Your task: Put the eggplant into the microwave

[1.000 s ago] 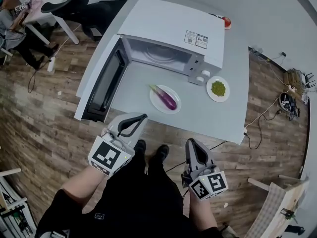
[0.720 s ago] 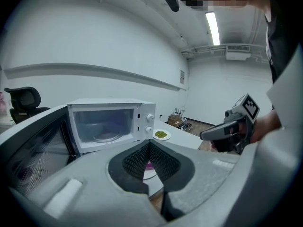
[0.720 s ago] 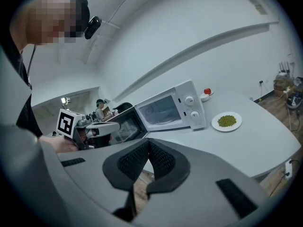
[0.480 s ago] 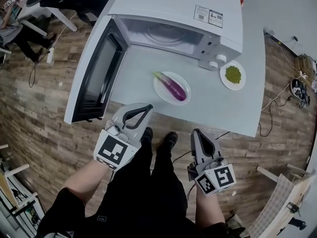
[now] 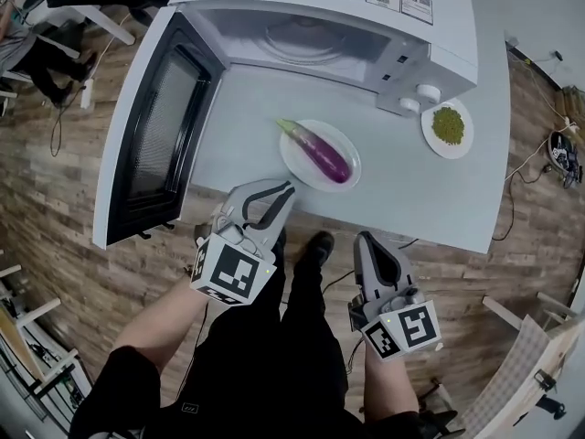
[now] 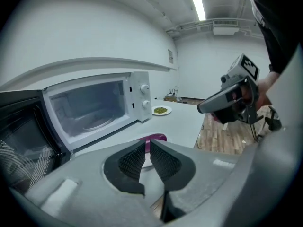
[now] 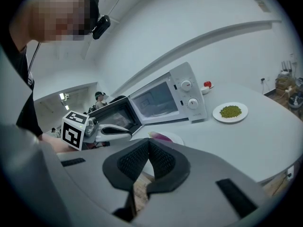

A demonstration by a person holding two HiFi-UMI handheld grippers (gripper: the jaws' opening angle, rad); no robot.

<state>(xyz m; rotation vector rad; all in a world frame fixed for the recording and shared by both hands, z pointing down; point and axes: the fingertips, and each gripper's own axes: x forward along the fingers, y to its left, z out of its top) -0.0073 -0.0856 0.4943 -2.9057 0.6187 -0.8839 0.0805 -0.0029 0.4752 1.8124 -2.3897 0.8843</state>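
Head view: the eggplant lies slantwise on a white plate on the table, just in front of the microwave. The microwave's door stands swung wide to the left. The left gripper and the right gripper hover at the table's near edge, each with its jaws drawn together on nothing. The left is nearer the plate, and its own view shows the purple body just beyond its tips. The step in hand is judged to be the approach. To do it well, the jaws should probably be spread before arrival and set across the thick mid-body rather than the green stem end. They should then close gently, so the smooth, rounded skin neither slips free nor drags the plate.
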